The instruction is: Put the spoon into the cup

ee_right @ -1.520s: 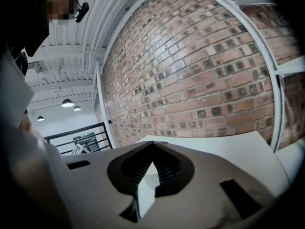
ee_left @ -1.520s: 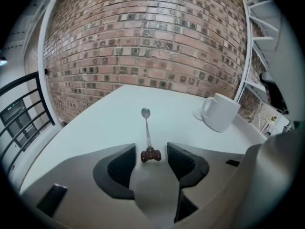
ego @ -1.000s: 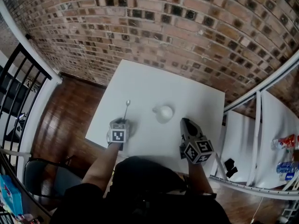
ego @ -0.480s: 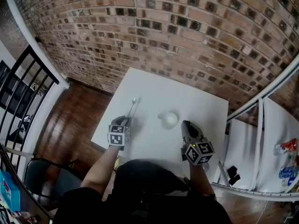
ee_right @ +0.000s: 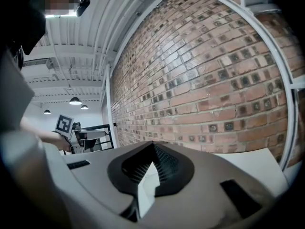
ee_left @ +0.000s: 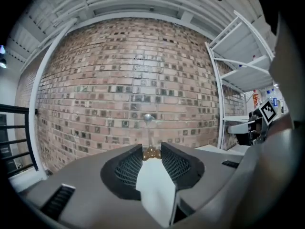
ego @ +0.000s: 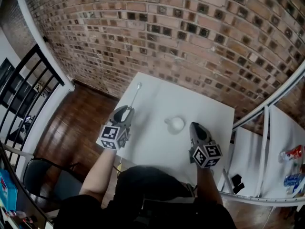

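Room: a brick wall (ego: 190,42) stands behind a white tabletop (ego: 157,144). There is a wooden floor (ego: 76,123) and a black railing (ego: 19,89) on the left, and a white shelf frame (ego: 267,109) on the right.
Cup: the white cup (ego: 176,123) is the only thing standing on the tabletop. It seems to sit mouth up, between the two grippers and nearer the right one, so it can be reached from above.
Spoon: the spoon (ego: 135,97) is carried by the left gripper (ego: 127,109) over the tabletop's left side. Its stem runs on toward the wall and it is well apart from the cup.
Left fingers: the fingers (ee_left: 128,168) are closed on the knobbed, brass-coloured end of the spoon's handle. The slim stem and the bowl stand straight out ahead of them.
Why held so: pinching only the handle's end leaves the bowl and nearly the whole stem free, which suits lowering that end into the cup.
Right gripper: the right gripper (ego: 194,126) hangs just beside the cup on its near right. Its fingers (ee_right: 164,163) are together with nothing between them. It looks idle, perhaps placed to steady the cup.
Step in hand: the spoon is being carried across and is not yet in the cup.
Next move: bring the spoon rightward over the cup's mouth, tip the bowl down, then let go.
Risk: the thin stem may swivel in so small a pinch, and a light cup could tip if struck on its rim.
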Demonstrator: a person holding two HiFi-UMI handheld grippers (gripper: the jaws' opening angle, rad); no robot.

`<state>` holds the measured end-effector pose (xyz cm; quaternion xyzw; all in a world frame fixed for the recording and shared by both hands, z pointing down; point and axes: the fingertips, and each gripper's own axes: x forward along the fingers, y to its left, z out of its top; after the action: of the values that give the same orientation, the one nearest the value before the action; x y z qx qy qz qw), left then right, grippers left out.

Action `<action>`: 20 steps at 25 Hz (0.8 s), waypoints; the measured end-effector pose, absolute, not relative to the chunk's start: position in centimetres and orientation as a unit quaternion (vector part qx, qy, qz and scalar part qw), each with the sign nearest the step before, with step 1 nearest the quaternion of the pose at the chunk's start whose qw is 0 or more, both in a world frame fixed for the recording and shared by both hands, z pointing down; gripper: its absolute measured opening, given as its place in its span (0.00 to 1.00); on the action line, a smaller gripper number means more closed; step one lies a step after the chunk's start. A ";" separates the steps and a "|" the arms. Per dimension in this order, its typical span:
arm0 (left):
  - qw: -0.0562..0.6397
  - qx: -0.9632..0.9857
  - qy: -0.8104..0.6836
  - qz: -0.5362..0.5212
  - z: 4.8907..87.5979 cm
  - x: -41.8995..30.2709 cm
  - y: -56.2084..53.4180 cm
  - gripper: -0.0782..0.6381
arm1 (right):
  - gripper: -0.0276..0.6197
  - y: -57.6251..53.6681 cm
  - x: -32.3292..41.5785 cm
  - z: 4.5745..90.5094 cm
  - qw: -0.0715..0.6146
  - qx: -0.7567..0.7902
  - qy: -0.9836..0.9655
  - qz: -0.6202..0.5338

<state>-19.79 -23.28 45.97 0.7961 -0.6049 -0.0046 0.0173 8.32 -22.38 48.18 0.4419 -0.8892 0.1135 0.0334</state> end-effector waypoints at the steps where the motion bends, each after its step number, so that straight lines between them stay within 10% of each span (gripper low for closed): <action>1: 0.011 0.800 -0.599 -0.009 45.3 -19.6 -23.1 0.29 | 0.05 -22.3 8.4 48.2 0.035 0.443 -0.889 0.113; 20: 0.010 0.934 -0.342 0.105 49.2 -6.1 -20.4 0.29 | 0.05 -18.6 12.8 48.9 0.035 0.494 -0.861 0.117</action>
<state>-6.06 -20.40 49.19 0.9336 -0.3423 0.1050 0.0101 12.78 -18.62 48.89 0.4935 -0.8611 0.1170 0.0347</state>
